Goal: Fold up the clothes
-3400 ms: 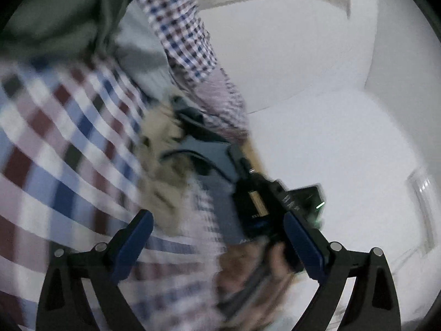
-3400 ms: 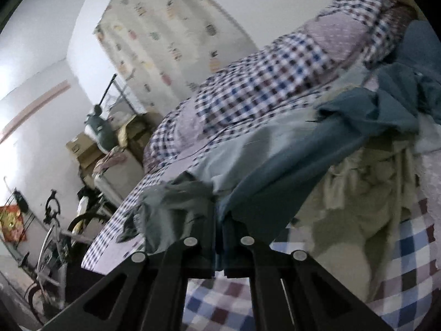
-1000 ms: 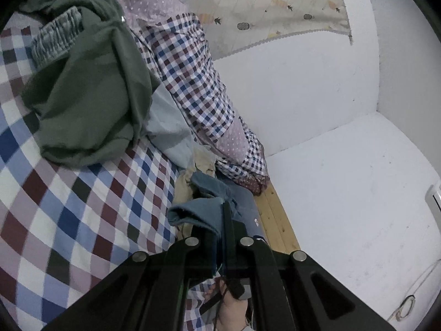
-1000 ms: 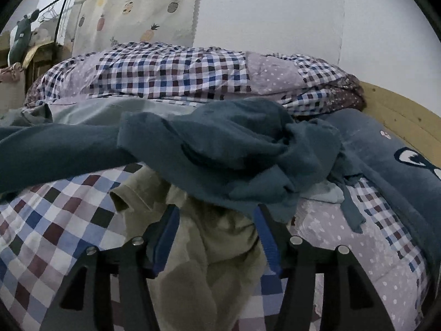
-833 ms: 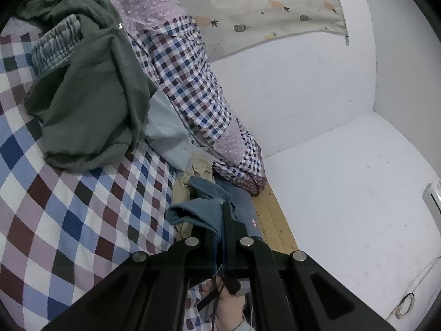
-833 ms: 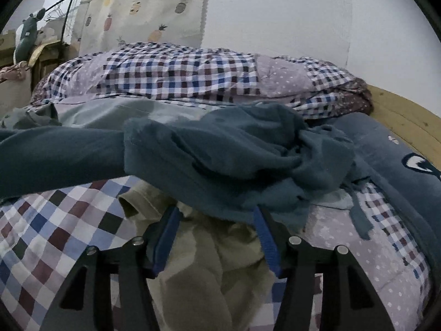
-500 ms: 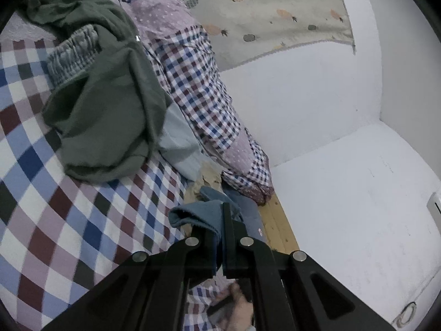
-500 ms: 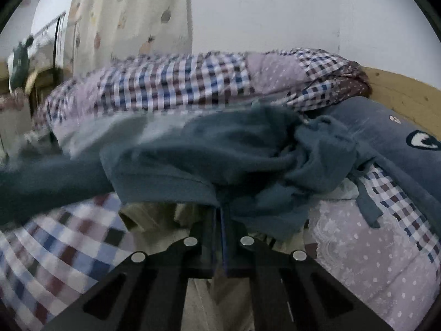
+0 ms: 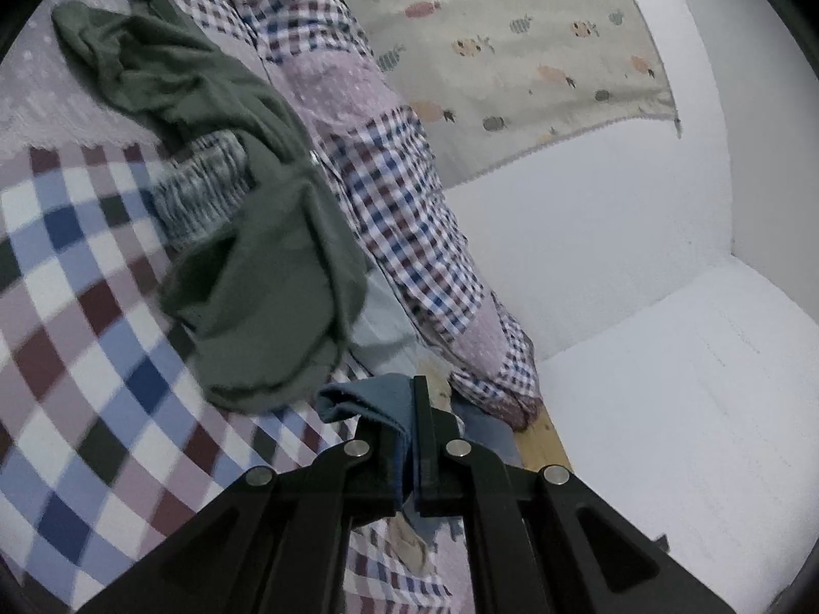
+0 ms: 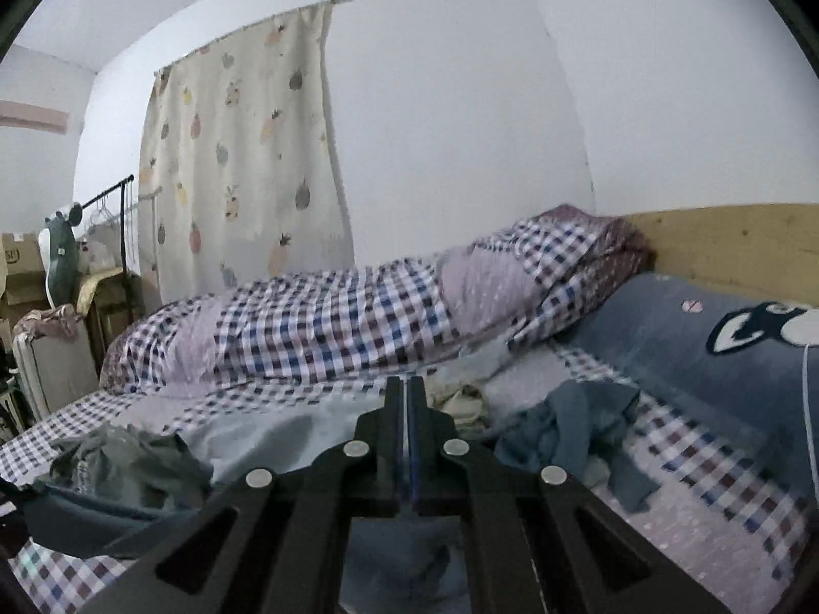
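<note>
Blue garment pinched in both tongs, left, right.

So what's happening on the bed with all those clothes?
A person is folding laundry with a gripper in each hand. The left gripper is shut on a blue garment, lifted above the checked bedsheet. The right gripper is shut too, apparently pinching blue cloth. A green garment lies crumpled nearby.
</note>
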Action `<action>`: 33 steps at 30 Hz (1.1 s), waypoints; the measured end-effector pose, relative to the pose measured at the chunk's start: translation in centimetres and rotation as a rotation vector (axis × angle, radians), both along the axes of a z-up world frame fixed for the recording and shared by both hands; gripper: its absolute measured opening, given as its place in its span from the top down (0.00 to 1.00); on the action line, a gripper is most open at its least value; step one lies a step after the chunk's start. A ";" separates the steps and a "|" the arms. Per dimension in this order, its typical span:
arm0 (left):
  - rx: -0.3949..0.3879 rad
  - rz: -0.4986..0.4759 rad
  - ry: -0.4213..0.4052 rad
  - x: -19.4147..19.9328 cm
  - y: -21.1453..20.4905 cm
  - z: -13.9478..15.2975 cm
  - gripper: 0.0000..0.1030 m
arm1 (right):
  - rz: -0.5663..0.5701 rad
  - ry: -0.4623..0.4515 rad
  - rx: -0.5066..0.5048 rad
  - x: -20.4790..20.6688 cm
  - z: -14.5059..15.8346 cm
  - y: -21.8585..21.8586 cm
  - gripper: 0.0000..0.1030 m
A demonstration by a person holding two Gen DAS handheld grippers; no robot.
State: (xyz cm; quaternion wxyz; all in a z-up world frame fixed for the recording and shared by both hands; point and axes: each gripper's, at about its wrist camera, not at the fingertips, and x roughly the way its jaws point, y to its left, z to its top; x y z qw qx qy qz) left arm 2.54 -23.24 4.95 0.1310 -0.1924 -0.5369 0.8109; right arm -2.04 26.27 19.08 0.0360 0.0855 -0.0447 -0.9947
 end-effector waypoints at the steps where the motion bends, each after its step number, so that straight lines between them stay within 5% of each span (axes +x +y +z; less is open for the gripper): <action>1: -0.005 0.009 0.001 0.2 -0.2 0.1 1.00 | 0.003 -0.019 0.007 0.1 -0.2 0.0 1.00; 6: -0.023 0.029 0.017 0.9 -0.6 0.5 1.00 | 0.060 -0.176 0.087 -1.5 -4.0 -1.7 0.90; 7: -0.026 0.026 0.020 0.9 -0.5 0.6 1.00 | 0.080 -0.198 0.117 -1.8 -4.9 -2.7 0.84; 9: -0.033 0.019 0.026 0.9 -0.3 0.7 1.00 | 0.120 -0.242 0.177 -2.5 -6.8 -4.6 0.52; 10: -0.036 0.016 0.027 0.8 -0.3 0.7 1.00 | 0.140 -0.264 0.207 -2.9 -7.7 -5.5 0.49; 15: -0.044 0.014 0.018 0.5 -0.4 0.5 1.00 | 0.240 -0.374 0.358 -4.6 -12.5 -10.2 0.41; 20: -0.036 0.001 0.020 0.6 -0.5 0.4 1.00 | 0.224 -0.409 0.536 -6.0 -16.8 -13.6 0.39; 24: -0.020 -0.010 0.024 0.6 -0.6 0.4 1.00 | 0.163 -0.426 0.641 -7.1 -19.3 -14.7 0.44; 25: -0.020 -0.011 0.025 0.5 -0.7 0.4 1.00 | 0.142 -0.431 0.632 -7.5 -19.3 -14.4 0.53; 26: -0.020 -0.013 0.026 0.5 -0.8 0.5 1.00 | 0.121 -0.436 0.617 -7.8 -19.1 -13.9 0.83; 27: -0.020 -0.013 0.025 0.5 -0.8 0.5 1.00 | 0.099 -0.440 0.601 -8.1 -19.0 -13.5 0.93; 33: -0.010 0.003 0.025 0.6 -1.5 0.5 1.00 | -0.001 -0.315 0.420 -6.3 -12.6 -8.9 0.94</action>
